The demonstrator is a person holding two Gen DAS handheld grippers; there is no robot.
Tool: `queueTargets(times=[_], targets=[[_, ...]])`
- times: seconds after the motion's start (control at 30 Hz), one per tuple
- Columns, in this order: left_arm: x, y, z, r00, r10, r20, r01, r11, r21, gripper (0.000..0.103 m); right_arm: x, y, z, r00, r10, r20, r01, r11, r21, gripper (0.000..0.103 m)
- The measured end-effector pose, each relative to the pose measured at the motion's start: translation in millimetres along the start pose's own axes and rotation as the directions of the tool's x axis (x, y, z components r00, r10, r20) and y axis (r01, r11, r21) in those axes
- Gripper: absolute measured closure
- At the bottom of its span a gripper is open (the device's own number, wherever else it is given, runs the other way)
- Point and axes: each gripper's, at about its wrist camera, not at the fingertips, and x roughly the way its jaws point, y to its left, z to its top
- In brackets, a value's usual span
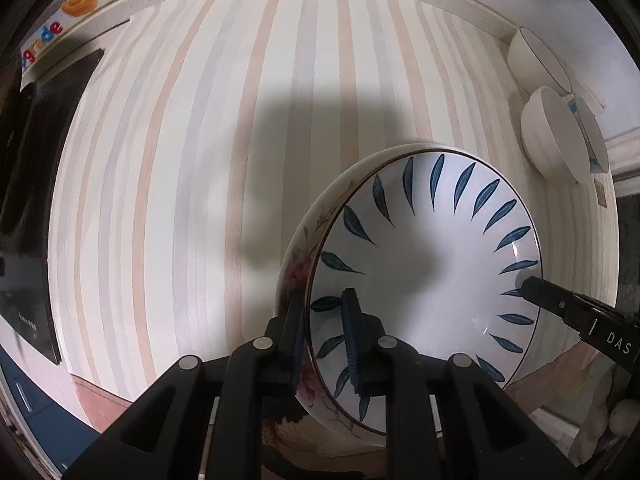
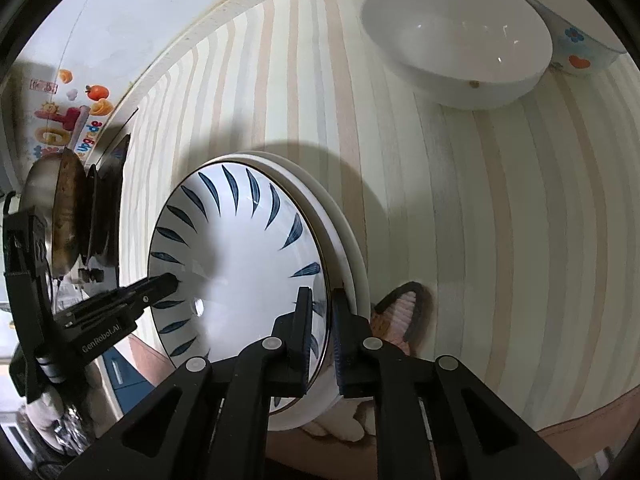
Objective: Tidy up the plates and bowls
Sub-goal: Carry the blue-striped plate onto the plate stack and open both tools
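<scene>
While we held the stacked plates over the near edge of the striped table, our left gripper was clamped on the rim of the leaf-pattern plate and the flowered dish under it. Our right gripper pinched the opposite rim of the same stack. A white bowl and a flower-print bowl sat touching at the table's far corner.
</scene>
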Motion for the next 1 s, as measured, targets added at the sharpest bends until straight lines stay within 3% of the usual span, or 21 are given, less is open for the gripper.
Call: queueTargets(times=[0.4, 0.6, 0.87, 1.0], targets=[[5.7, 7.0, 0.4, 1.0, -0.009, -0.017, 0.009, 0.999, -0.032, 0.087, -3.6, -0.4, 3.0, 0.999, -0.007, -0.036, 0.008, 1.0, 0.006, 0.091], [-2.1, 8.1, -3.0, 1.0, 0.02, 0.0, -0.02, 1.0, -0.022, 0.087, -9.9, 7.9, -3.3, 0.998, -0.062, -0.013, 0.062, 0.998, -0.017, 0.091], [-48.7, -4.4, -30.7, 0.99, 0.08, 0.117, -0.082, 0.996, 0.016, 0.087, -40.5, 38.0, -25.8, 0.984, -0.159, 0.075, 0.165, 0.982, -0.088, 0.09], [-82.3, -9.5, -56.2, 0.979, 0.083, 0.184, -0.091, 0.995, 0.034, 0.085, -67.7, 58.6, -51.9, 0.976, -0.17, 0.136, 0.184, 0.978, -0.1, 0.078]])
